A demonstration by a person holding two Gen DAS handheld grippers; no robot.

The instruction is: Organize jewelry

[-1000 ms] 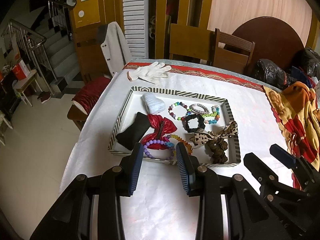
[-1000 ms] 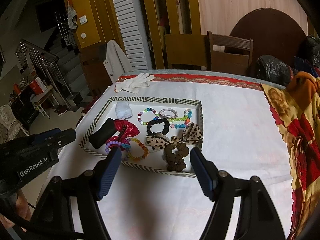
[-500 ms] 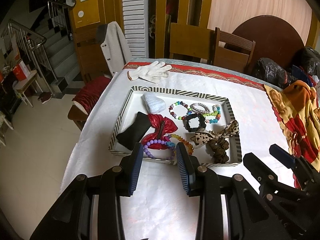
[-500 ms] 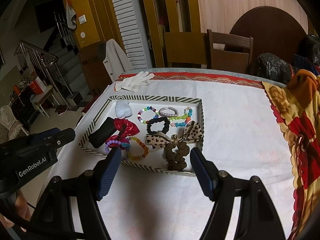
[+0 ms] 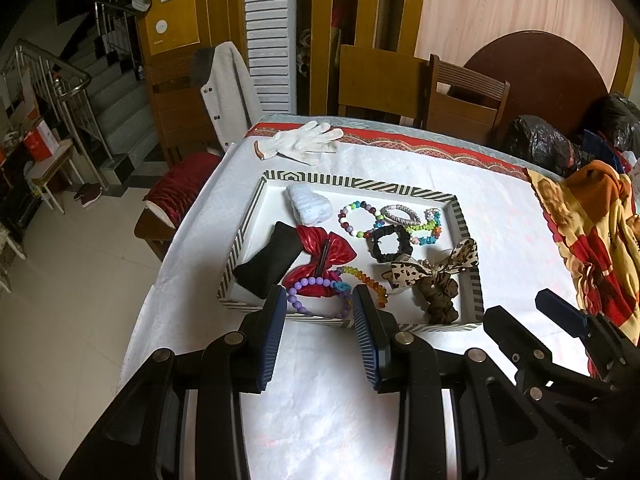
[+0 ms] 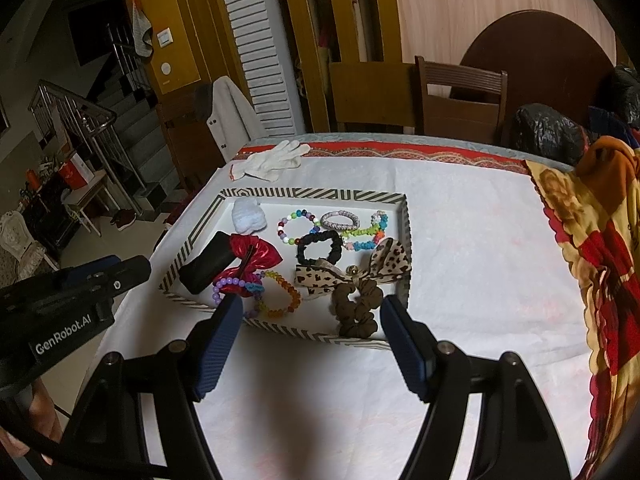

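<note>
A striped tray [image 5: 360, 184] [image 6: 312, 193] on the white tablecloth holds hair and jewelry items: a black pouch [image 5: 268, 266], a red bow [image 5: 324, 252], a purple bead bracelet [image 5: 308, 292], an orange bead bracelet [image 6: 280, 292], a black scrunchie [image 6: 320, 248], a leopard bow [image 6: 352, 272], a brown scrunchie [image 6: 356, 308] and more bracelets. My left gripper [image 5: 320, 308] is open and empty just in front of the tray's near rim. My right gripper [image 6: 312, 312] is open wide and empty, near the tray's front right.
A white glove [image 5: 304, 142] lies beyond the tray. A patterned orange and red cloth [image 5: 592, 232] covers the table's right side. Wooden chairs [image 5: 460, 92] stand behind the table. The table's left edge drops to a tiled floor.
Both grippers have stayed almost still; the views shifted only very slightly. Nothing in the tray has moved.
</note>
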